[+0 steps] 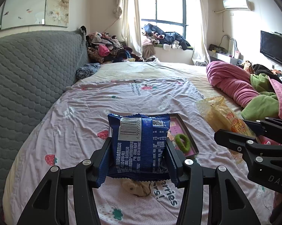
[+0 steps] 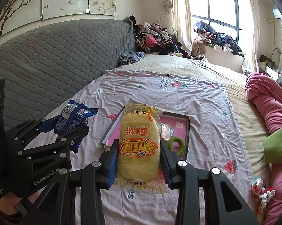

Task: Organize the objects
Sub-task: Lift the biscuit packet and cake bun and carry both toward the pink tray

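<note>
Both claws are loaded, and we see each pinching a snack pack above the bed [image 1: 81,101]. Our left claw [image 1: 139,148] has its pads pressed on the sides of a blue pack [image 1: 139,140], held upright with the barcode facing us at twelve o'clock. Our right claw [image 2: 139,153] squeezes a yellow pack [image 2: 138,150], also upright, its red lettering upside down to us. From the left wrist camera the right claw [image 1: 253,140] sits at three o'clock with the yellow pack [image 1: 223,116] poking out toward eleven. From the right wrist camera the left claw [image 2: 62,129] sits at nine o'clock, the blue pack [image 2: 73,120] tilted toward one.

Going down in size: the bed fills most of both views, under a pale sheet [image 2: 187,97] printed with strawberries. A grey headboard [image 1: 28,71] runs along nine to eleven o'clock. A pink blanket [image 1: 232,82] lies bunched at two o'clock. A dark-rimmed tray [image 2: 187,131] with a pink floor rests on the sheet just behind both packs; we cannot tell if either pack touches it. Inside it lies a green ring [image 2: 175,146], at about one o'clock of the right claw. A small red-and-white wrapper [image 2: 260,189] lies on the sheet at four o'clock in the right wrist view.
</note>
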A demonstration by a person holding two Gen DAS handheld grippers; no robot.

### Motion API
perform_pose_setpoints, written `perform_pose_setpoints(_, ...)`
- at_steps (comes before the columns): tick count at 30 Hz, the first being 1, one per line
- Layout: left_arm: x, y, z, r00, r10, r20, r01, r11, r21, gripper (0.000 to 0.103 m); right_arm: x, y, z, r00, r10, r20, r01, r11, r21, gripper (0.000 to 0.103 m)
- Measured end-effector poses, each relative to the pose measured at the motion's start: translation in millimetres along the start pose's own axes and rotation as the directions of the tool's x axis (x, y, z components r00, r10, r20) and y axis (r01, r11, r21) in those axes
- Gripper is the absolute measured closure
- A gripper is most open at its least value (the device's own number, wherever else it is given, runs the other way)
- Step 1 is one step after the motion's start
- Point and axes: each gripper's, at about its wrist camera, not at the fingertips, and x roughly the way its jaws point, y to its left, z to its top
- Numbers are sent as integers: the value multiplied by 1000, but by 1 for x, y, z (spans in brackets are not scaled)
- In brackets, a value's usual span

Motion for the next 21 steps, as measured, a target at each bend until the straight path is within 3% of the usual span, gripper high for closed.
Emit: perform_pose_setpoints(21, 37, 5, 24, 1000, 9, 5, -9, 1000, 14, 49, 21, -11, 29, 999, -4, 50, 4, 1000, -4, 63)
